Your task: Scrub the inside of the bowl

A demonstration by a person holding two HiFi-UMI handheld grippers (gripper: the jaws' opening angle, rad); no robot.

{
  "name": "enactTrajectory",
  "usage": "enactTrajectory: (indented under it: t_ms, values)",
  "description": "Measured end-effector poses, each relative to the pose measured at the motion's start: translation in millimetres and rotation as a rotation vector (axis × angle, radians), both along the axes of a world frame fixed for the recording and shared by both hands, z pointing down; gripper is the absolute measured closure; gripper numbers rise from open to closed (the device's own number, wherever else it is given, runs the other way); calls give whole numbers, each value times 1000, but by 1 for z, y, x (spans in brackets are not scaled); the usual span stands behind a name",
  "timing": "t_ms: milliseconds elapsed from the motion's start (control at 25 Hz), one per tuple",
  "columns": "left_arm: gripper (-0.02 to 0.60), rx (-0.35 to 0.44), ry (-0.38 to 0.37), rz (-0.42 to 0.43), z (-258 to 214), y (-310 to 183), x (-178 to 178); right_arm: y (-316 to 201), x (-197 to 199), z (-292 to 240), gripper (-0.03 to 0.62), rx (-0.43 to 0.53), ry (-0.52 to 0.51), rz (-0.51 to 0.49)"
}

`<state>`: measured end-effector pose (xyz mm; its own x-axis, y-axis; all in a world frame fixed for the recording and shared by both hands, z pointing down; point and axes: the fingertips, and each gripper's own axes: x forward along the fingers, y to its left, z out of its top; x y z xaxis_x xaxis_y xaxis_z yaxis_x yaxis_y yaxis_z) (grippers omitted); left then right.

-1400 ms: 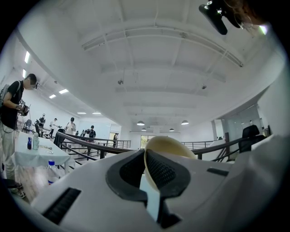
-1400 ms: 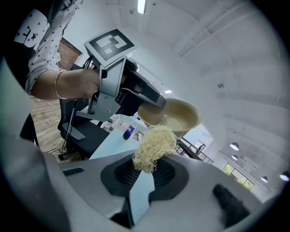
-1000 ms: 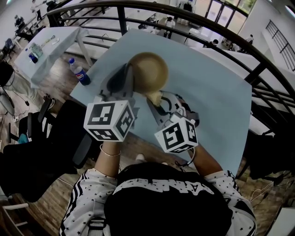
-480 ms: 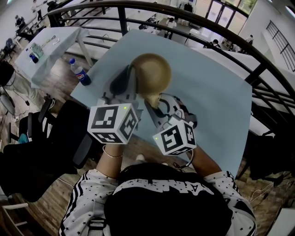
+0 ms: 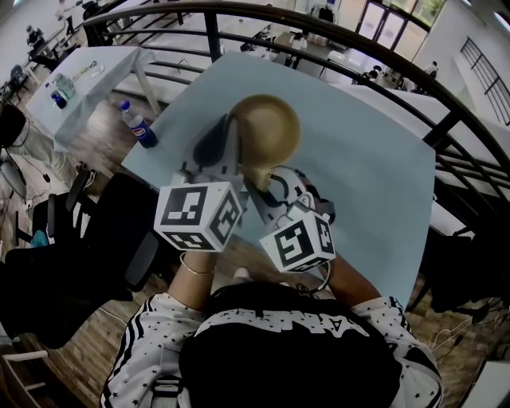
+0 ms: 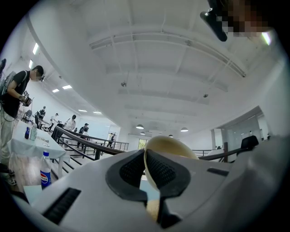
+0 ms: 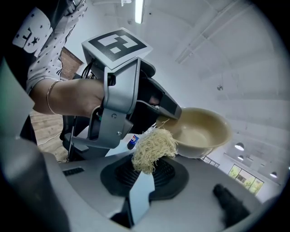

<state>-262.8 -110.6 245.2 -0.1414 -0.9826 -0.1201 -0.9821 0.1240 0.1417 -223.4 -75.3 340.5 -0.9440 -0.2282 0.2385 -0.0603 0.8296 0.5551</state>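
Pinching the rim of the tan bowl (image 5: 269, 127) with the left gripper (image 5: 233, 153), jaws drawn almost together on the thin wall, the rim caught between the ribbed pads. Holding that bowl lifted clear of the light-blue tabletop (image 5: 366, 167), above its left half and toward the edge on the person's side. Tipped so that the right gripper view looks straight into the hollow.

Clamping a pale, straw-coloured fibre scrubber (image 7: 153, 148) in the right gripper (image 5: 263, 182), jaws narrow, the frayed tuft sticking out past the tips. Scrubber placed just beside the bowl's near rim and outside the hollow; impossible to tell whether touching.

Wearing a thin bracelet (image 7: 49, 97) on the wrist behind the left gripper.

By the tabletop's left corner, a blue-labelled soda bottle (image 5: 138, 125); on the floor or on the edge, impossible to tell. Beyond the far edge, a dark curved railing (image 5: 239, 12).
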Motion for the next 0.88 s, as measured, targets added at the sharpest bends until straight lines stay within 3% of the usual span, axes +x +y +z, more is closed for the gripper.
enactTrajectory:
  t_ms: [400,880]
  values:
    - [558,7,16,35,-1,0,8,-10,18,20,537,-58,32,34]
    - [558,-27,36,117,10,-34,44,-72,98,12,537,-116,-27,251]
